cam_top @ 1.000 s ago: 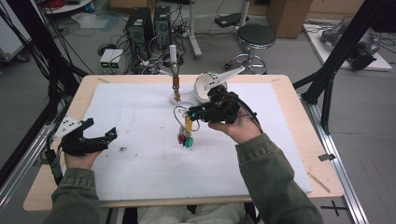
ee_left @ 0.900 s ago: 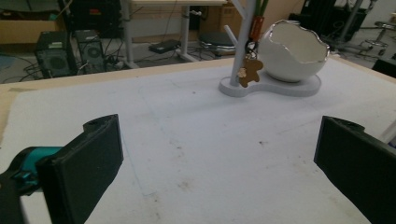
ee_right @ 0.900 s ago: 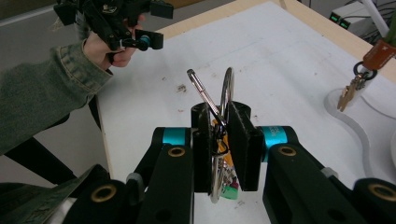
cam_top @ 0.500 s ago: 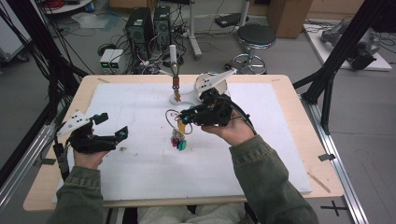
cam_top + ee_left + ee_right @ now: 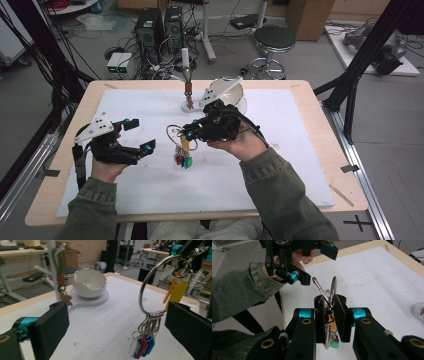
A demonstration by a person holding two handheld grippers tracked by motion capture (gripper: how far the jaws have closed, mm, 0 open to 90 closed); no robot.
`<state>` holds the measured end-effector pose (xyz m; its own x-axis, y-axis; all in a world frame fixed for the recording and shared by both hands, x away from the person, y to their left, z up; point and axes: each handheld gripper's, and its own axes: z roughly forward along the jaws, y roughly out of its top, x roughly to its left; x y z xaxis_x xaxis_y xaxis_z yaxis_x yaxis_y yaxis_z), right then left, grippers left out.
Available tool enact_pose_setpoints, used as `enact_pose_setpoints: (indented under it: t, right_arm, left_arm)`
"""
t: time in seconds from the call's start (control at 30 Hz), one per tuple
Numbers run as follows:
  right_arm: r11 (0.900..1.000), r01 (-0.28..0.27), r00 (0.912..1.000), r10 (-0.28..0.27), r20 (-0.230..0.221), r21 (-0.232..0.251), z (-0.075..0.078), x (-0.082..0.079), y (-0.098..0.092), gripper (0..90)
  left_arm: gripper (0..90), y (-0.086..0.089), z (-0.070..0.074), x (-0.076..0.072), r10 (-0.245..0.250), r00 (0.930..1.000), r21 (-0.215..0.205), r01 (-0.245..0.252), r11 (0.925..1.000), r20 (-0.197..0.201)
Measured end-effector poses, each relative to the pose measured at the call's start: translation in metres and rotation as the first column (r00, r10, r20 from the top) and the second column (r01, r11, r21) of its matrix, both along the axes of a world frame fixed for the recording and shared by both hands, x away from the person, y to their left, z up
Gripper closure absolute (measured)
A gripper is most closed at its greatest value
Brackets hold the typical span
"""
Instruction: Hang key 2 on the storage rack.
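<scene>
Right gripper (image 5: 189,134): jaws closed on a key ring (image 5: 333,287), which is pinched between the two black pads together with a silver snap hook (image 5: 321,291). In the left gripper view the large steel ring (image 5: 150,287) hangs free above the table, carrying a yellow tag (image 5: 178,293) and an orange one high up, and a bunch of smaller rings with white, red, blue and green plastic key tags (image 5: 142,347) at the bottom. From the high view the bunch (image 5: 183,161) dangles just over the white mat (image 5: 280,165), near its middle.

Left gripper (image 5: 137,136): jaws wide apart, nothing between them. It is held clear of the mat at the left side, its pads turned toward the hanging ring, well short of it. A grey three-cornered plate (image 5: 93,128) sits on its top.

Surroundings: behind the right gripper stands a white bowl with a broken-shell rim (image 5: 89,285) on a white base plate (image 5: 96,300). On the same base, a white branched stand (image 5: 53,257) carries a brown strap with a small brown figure charm (image 5: 65,299). Neither obstructs the ring. The mat lies on a wooden table (image 5: 320,120). Beyond the table: computer towers (image 5: 159,27), cables, a stool (image 5: 274,39).

No legible writing on the tags or grippers.
</scene>
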<state>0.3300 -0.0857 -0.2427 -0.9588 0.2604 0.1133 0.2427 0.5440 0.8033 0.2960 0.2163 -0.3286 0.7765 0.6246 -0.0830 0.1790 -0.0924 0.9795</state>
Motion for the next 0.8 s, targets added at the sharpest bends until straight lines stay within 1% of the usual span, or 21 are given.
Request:
enact_pose_setpoints:
  t: [0.13,0.3,0.43,0.5,0.6,0.67,0.7,0.73,0.8]
  right_arm:
    - [1.000,-0.019,0.9998,0.019,0.000,0.005,0.004,-0.004,0.004,79.7]
    - [0.999,-0.046,0.9989,0.046,0.007,0.010,0.006,-0.008,0.010,79.6]
    - [0.998,-0.066,0.9978,0.066,0.005,0.006,0.006,-0.009,0.016,79.6]
    - [0.997,-0.073,0.9973,0.073,0.008,0.007,0.005,-0.010,0.020,79.6]
    - [0.996,-0.084,0.9965,0.084,0.002,0.007,0.005,-0.010,0.023,79.6]
    - [0.996,-0.087,0.9962,0.087,0.000,0.008,0.005,-0.010,0.025,79.6]
    - [0.996,-0.085,0.9964,0.085,-0.003,0.007,0.005,-0.010,0.025,79.6]
    - [0.996,-0.087,0.9962,0.087,0.004,0.010,0.004,-0.009,0.025,79.6]
    - [0.996,-0.086,0.9963,0.086,-0.002,0.008,0.004,-0.009,0.026,79.6]
  left_arm:
    - [5.9,-0.008,0.004,-0.002,-0.050,0.9987,-0.010,0.050,0.9987,-0.007]
    - [7.8,-0.013,0.010,-0.004,-0.110,0.9939,-0.041,0.110,0.9931,-0.005]
    - [10.1,-0.016,0.013,-0.006,-0.141,0.9900,-0.041,0.141,0.9892,-0.002]
    - [12.7,-0.016,0.013,-0.006,-0.159,0.9873,-0.049,0.158,0.9862,-0.008]
    - [18.5,-0.016,0.013,-0.006,-0.198,0.9801,-0.073,0.197,0.9778,-0.013]
    - [23.2,-0.016,0.013,-0.007,-0.217,0.9760,-0.079,0.215,0.9734,-0.016]
    - [24.9,-0.016,0.013,-0.006,-0.222,0.9749,-0.078,0.220,0.9723,-0.016]
    - [26.2,-0.016,0.013,-0.006,-0.228,0.9736,-0.075,0.226,0.9713,-0.017]
    - [29.2,-0.016,0.012,-0.006,-0.236,0.9715,-0.072,0.234,0.9695,-0.020]
